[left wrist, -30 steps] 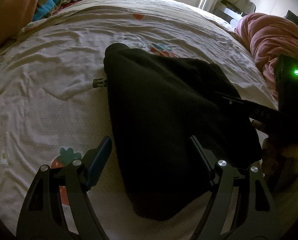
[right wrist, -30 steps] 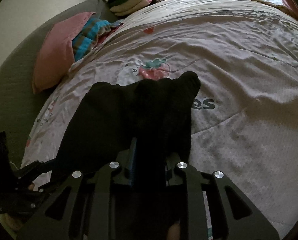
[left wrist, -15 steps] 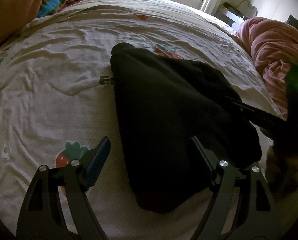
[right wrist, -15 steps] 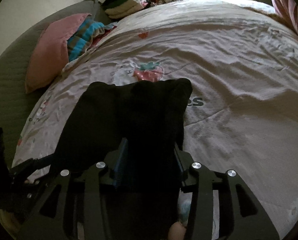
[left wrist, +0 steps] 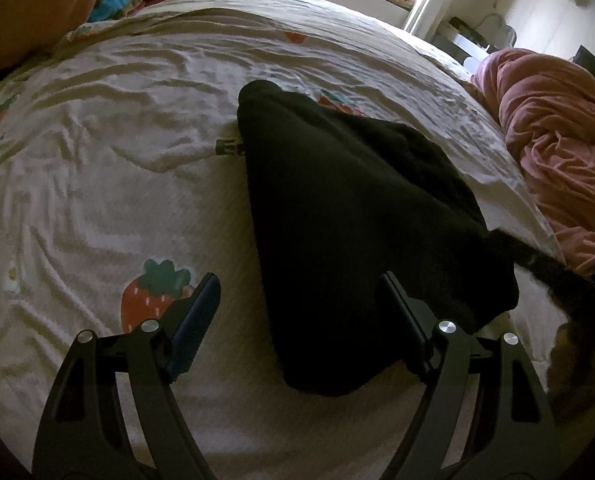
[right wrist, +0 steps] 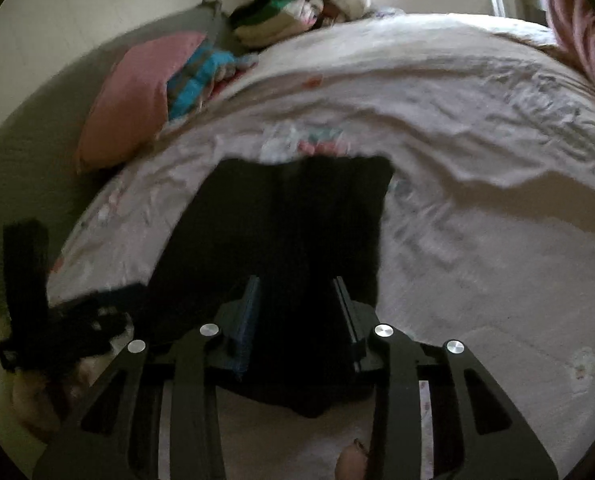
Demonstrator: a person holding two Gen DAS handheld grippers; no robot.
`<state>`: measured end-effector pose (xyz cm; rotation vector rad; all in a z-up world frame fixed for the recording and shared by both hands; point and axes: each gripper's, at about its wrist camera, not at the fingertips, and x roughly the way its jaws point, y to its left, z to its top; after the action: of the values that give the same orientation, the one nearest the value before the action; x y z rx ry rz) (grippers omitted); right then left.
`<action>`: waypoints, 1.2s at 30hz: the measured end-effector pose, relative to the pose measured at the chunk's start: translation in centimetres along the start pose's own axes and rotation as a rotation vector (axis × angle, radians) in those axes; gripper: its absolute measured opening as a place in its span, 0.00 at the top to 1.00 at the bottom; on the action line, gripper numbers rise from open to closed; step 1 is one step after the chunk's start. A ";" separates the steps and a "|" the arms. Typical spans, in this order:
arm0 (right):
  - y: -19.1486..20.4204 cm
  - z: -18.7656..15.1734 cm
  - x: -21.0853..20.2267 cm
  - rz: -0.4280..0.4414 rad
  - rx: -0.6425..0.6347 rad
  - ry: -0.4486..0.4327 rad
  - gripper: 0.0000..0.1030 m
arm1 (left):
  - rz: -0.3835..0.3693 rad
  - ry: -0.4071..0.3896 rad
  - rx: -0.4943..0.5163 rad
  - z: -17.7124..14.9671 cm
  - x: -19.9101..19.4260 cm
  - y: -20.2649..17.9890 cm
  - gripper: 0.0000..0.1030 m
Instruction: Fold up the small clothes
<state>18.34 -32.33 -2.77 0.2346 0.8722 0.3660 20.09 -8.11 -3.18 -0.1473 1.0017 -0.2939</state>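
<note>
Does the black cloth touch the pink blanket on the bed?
Apart. In the left wrist view, a strip of white bed sheet shows plainly between the black cloth and the pink blanket.

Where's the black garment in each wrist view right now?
Left wrist: black garment lies centre to lower right on the bed sheet, its near corner between the left gripper's open jaws.
Right wrist: black garment fills the lower centre, running down between the right gripper's jaws.
Shared landmark: pink pillow, upper left in both.
</note>
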 end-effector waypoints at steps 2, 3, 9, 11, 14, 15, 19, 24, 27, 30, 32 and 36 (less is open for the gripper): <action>-0.1 -0.5 1.2 -0.032 0.010 0.040 0.78 | -0.010 0.001 -0.010 -0.1 0.0 0.2 0.28; -0.3 -0.6 1.5 -0.028 0.025 0.049 0.84 | -0.014 0.003 -0.012 -0.1 -0.1 0.2 0.28; 0.7 -1.3 1.0 -0.140 -0.013 0.011 0.70 | -0.013 -0.009 0.001 -0.4 -0.7 0.1 0.28; 1.5 -1.6 0.5 -0.168 -0.043 -0.010 0.68 | -0.007 -0.015 0.005 -0.4 -0.9 0.0 0.28; 2.5 -2.1 -1.2 -0.204 -0.089 -0.079 0.51 | -0.005 -0.021 0.009 -0.4 -1.2 0.0 0.29; 2.6 -2.3 -1.7 -0.205 -0.094 -0.090 0.48 | -0.007 -0.023 0.007 -0.4 -1.4 0.0 0.29; 3.2 -2.8 -3.7 -0.230 -0.097 -0.153 0.28 | -0.010 -0.031 0.008 -0.5 -1.9 0.0 0.28; 3.4 -3.3 -5.6 -0.241 -0.089 -0.194 0.16 | -0.014 -0.048 0.008 -0.8 -3.1 0.0 0.20; 3.8 -3.6 -6.2 -0.250 -0.094 -0.204 0.09 | -0.015 -0.063 0.008 -0.9 -4.0 0.1 0.11; 4.3 -3.9 -6.9 -0.257 -0.108 -0.221 0.07 | -0.010 -0.084 0.005 -0.9 -5.1 0.1 0.09; 4.6 -4.2 -7.2 -0.261 -0.118 -0.227 0.07 | -0.008 -0.096 -0.001 -0.9 -5.6 0.3 0.09; 5.7 -4.9 -8.0 -0.262 -0.141 -0.249 0.07 | -0.005 -0.118 -0.004 -1.2 -6.9 0.7 0.09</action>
<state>8.56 -30.10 1.81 0.0323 0.6185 0.1487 15.68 -5.32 1.61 -0.1686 0.8848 -0.2849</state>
